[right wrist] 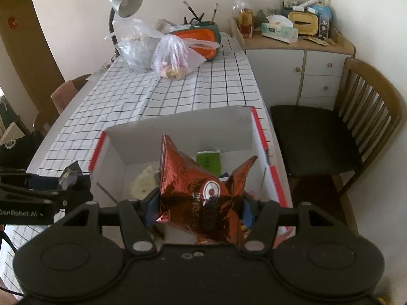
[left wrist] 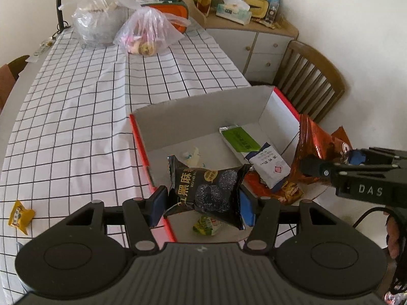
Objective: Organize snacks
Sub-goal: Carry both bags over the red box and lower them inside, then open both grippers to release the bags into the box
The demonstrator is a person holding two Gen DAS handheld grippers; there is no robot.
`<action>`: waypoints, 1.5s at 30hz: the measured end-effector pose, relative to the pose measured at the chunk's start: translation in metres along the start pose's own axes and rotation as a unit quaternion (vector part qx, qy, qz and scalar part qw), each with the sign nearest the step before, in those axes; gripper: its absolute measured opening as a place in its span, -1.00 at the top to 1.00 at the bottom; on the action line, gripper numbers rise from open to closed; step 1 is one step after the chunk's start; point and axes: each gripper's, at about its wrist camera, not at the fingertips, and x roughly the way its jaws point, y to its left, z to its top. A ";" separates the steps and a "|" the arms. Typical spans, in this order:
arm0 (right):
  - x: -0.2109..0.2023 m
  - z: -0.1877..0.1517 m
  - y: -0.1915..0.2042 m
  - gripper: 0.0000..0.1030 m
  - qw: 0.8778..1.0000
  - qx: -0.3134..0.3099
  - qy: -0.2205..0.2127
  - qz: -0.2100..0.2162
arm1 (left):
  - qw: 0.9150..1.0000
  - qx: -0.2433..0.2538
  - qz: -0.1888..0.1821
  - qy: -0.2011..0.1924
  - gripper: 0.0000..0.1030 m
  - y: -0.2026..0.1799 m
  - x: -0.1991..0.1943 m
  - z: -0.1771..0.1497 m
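Black sesame snack pack (left wrist: 207, 190) is clamped in the left gripper (left wrist: 202, 204), pads squeezing both sides, hanging over the near-left corner of the red-edged cardboard box (left wrist: 138, 137). Red foil snack bag (right wrist: 201, 193) is pinched in the right gripper (right wrist: 198, 211), also over the box, towards its right wall. Inside already: green bar (left wrist: 239, 138), white-blue packet (left wrist: 269, 166), a small green-yellow sweet (left wrist: 207, 225), plus a pale wrapper.

Risks, imo: black pack sits right over the box rim, so letting go here could tip it onto the checked tablecloth (left wrist: 76, 117). Foil bag is slick & crumpled, could slip early. Both grippers are close together, so they might bump. One yellow candy (left wrist: 19, 216) lies outside, on the cloth at the left, easily missed.
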 end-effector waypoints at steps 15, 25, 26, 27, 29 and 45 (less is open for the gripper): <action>0.050 0.012 -0.011 -0.18 0.998 -0.046 0.042 0.006 | 0.998 0.006 0.045 0.038 -0.13 -0.021 0.061 0.033; 0.079 0.021 -0.011 -0.19 0.994 -0.069 0.078 0.018 | 0.994 0.020 0.074 0.083 -0.13 -0.024 0.098 0.049; 0.081 0.022 -0.011 -0.19 0.994 -0.069 0.080 0.019 | 0.993 0.023 0.077 0.088 -0.13 -0.025 0.102 0.049; 0.083 0.022 -0.011 -0.20 0.994 -0.069 0.082 0.019 | 0.992 0.024 0.079 0.093 -0.13 -0.025 0.106 0.050; 0.085 0.021 -0.011 -0.24 0.994 -0.071 0.084 0.020 | 0.991 0.029 0.082 0.105 -0.13 -0.027 0.112 0.049; 0.077 0.019 -0.015 -0.47 0.995 -0.067 0.073 0.014 | 0.990 0.026 0.073 0.114 -0.23 -0.026 0.116 0.043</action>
